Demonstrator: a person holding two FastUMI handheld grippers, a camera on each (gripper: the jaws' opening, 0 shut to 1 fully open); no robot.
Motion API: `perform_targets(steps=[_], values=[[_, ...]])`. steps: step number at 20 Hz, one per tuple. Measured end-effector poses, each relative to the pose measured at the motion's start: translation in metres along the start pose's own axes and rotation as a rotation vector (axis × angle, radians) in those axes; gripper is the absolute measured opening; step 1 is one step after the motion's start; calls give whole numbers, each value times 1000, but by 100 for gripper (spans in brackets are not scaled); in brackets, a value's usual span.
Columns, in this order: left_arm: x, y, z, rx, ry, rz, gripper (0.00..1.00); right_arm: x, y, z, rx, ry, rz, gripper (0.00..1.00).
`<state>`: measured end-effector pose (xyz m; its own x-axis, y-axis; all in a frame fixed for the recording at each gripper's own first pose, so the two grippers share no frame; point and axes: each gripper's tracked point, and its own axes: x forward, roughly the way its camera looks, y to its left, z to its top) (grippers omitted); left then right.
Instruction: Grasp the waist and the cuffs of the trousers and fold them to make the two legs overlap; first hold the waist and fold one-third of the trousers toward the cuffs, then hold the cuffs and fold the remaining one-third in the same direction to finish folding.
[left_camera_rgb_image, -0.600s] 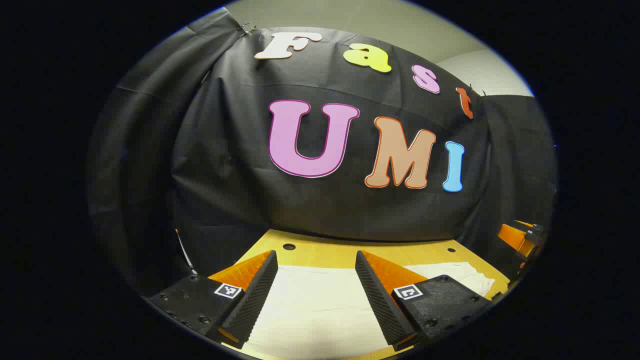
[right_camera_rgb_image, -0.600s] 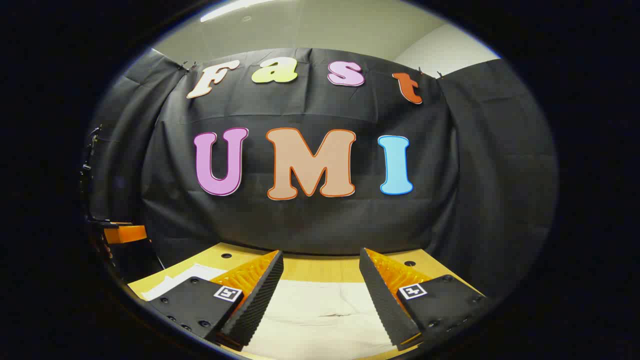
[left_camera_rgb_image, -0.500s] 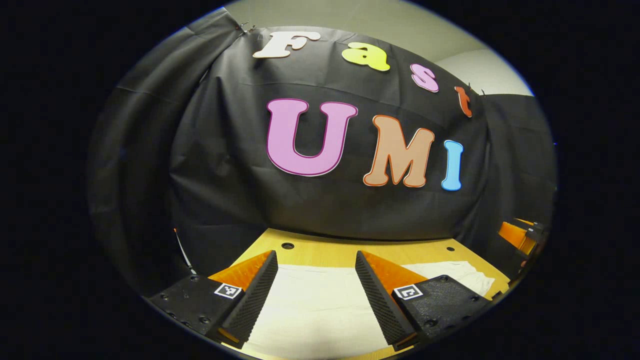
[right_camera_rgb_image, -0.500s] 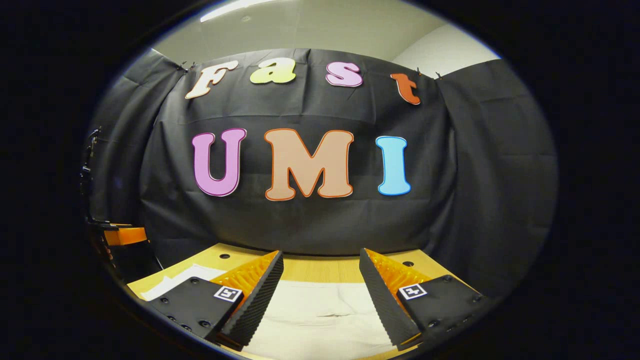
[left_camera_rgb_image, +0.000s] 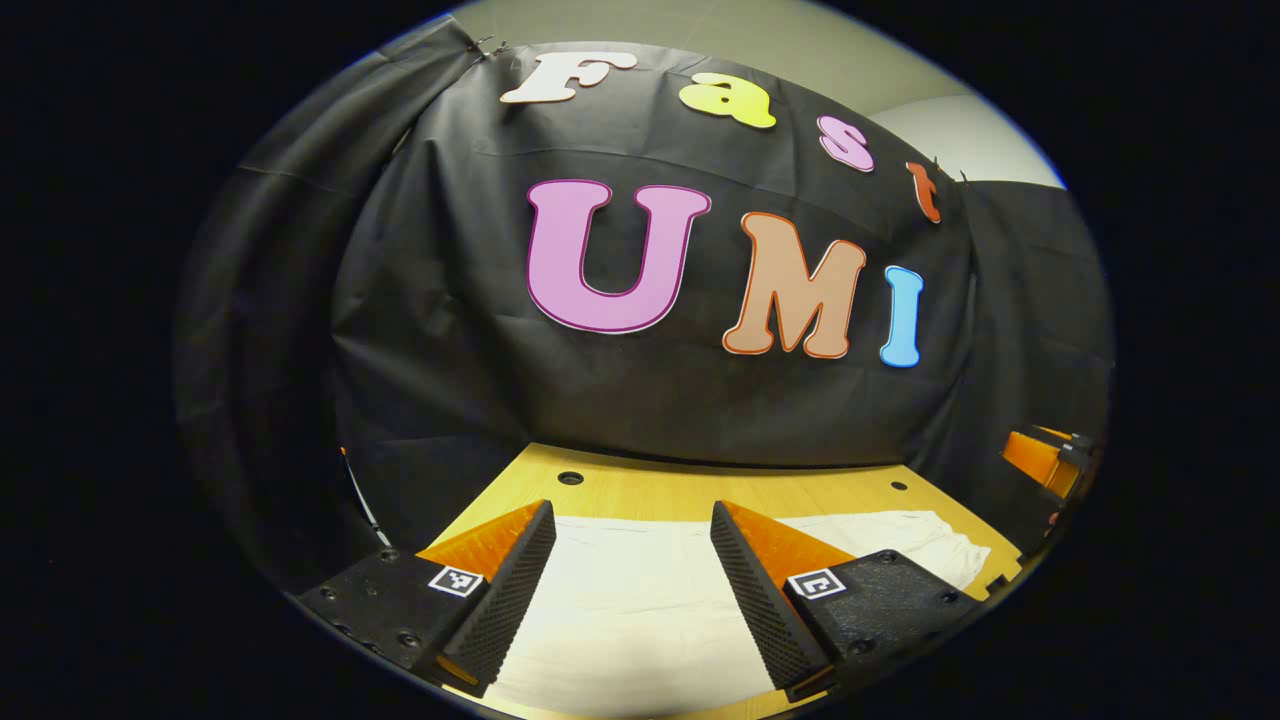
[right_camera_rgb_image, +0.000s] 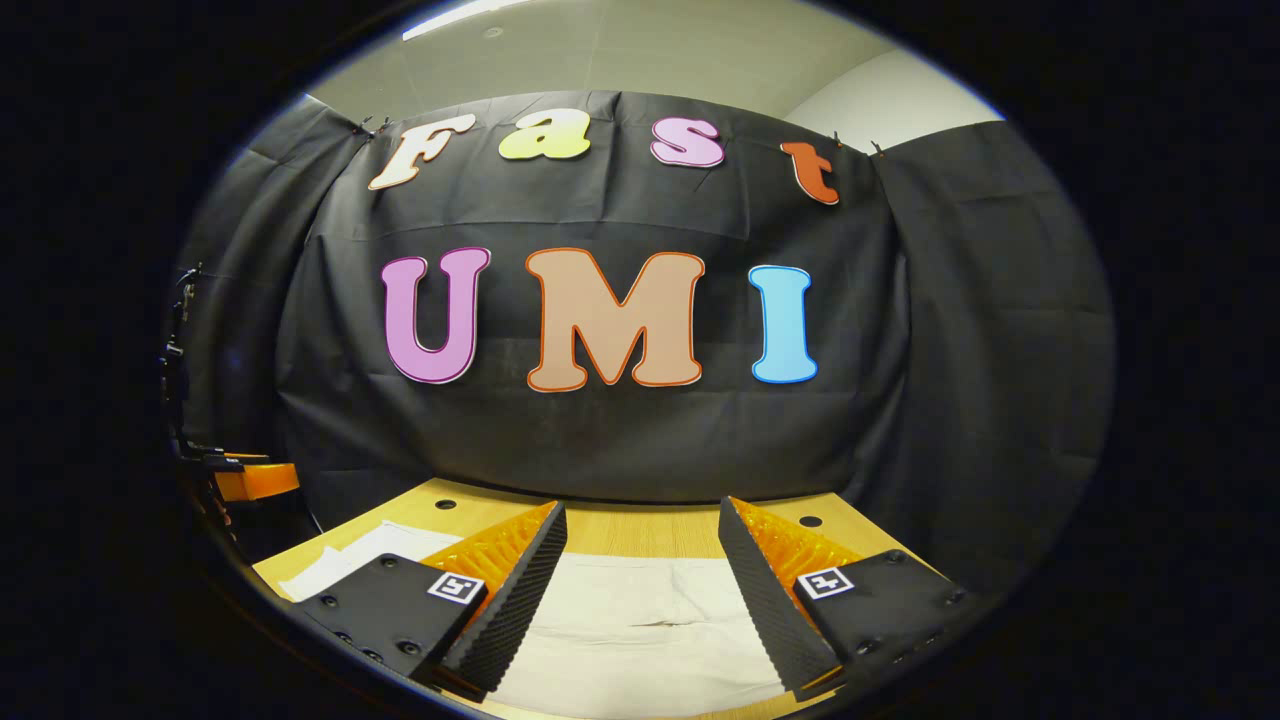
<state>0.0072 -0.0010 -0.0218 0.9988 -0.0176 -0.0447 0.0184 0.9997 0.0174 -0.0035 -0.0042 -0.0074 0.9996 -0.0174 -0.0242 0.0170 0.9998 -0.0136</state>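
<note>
Left gripper view: left gripper (left_camera_rgb_image: 632, 580) hovering low over the table (left_camera_rgb_image: 660, 490), jaws spread wide, gripping nothing. Pale trousers (left_camera_rgb_image: 625, 610) lying flat on the wooden top, showing between the two fingers (left_camera_rgb_image: 505, 600) and stretching off to the right toward the table's edge, cloth end at (left_camera_rgb_image: 935, 545). Not possible to tell waist from cuffs here. Fingertips reaching just over the near part of the cloth, contact not clear. Black cloth wall (left_camera_rgb_image: 640, 390) hanging behind the table. Right gripper (left_camera_rgb_image: 1040, 460) peeking in at the far right edge, well apart.

Right gripper view: right gripper (right_camera_rgb_image: 642, 590) likewise hanging low with jaws wide apart, clamping nothing. Trousers (right_camera_rgb_image: 640, 625) lying flat between its fingers (right_camera_rgb_image: 775, 595), a soft crease running across the cloth; more pale cloth showing left of the left finger at (right_camera_rgb_image: 345, 555). Table (right_camera_rgb_image: 640, 530) bare along its far strip. Left gripper (right_camera_rgb_image: 245, 480) showing at the far left edge.
</note>
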Motion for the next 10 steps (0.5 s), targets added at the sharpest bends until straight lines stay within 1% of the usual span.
perform_targets(steps=[3, 4, 5, 6, 7, 8, 10], values=[[0, 0, -2, 23, 1, -5, 94, 0, 2, 2, -2, -3, 3, 97], [-1, 0, -3, 23, 1, -10, 97, -1, 2, 1, -2, -2, 2, 98], [-1, 0, -6, 21, 5, -15, 94, -1, 1, 0, -1, 0, 1, 98], [0, -1, -7, 18, 11, -19, 94, -2, 0, -1, 0, 3, -2, 97], [0, 0, -10, 17, 16, -22, 92, -3, -1, -2, 0, 5, -6, 97], [0, 0, -12, 16, 22, -25, 94, -3, -2, -2, -1, 5, -9, 97], [1, 0, -19, 19, 40, -41, 94, -5, -4, -4, -7, 14, -17, 98]])
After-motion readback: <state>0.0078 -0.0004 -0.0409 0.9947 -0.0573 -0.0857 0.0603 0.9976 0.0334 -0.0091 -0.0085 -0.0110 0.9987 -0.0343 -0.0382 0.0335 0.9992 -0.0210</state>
